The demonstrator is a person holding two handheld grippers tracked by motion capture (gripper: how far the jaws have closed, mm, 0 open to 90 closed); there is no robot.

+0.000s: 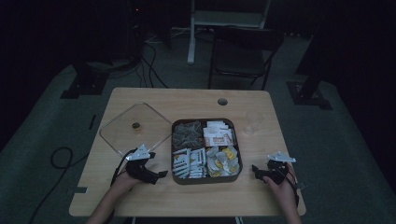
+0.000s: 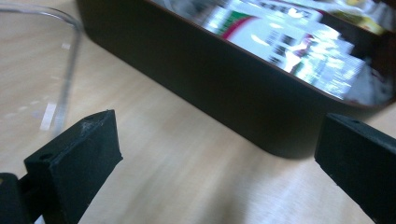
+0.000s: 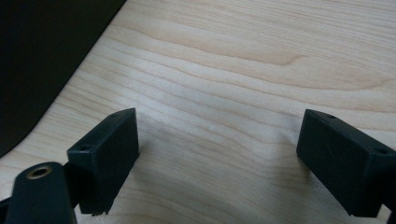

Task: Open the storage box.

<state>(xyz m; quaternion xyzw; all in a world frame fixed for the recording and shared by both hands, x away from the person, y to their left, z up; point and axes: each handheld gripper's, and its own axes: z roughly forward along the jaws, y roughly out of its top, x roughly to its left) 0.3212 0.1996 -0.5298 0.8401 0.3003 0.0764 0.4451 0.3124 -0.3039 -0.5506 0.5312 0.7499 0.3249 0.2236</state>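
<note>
On the wooden table (image 1: 140,98) sits a dark tray (image 1: 207,178) full of little packets (image 1: 189,163), right between the two hands. The left gripper (image 1: 161,174) rests just beside the tray's left side, with its jaws spread wide and nothing in them. The right gripper (image 1: 255,170) sits near the tray's right side, also wide open over bare wood. A clear lid (image 1: 116,133) lies flat next to the tray, behind the left gripper.

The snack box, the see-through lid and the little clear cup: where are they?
snack box (image 1: 206,179), high view, near rim.
see-through lid (image 1: 119,125), high view, flat pane beside its knob.
clear cup (image 1: 252,122), high view, side wall.
</note>
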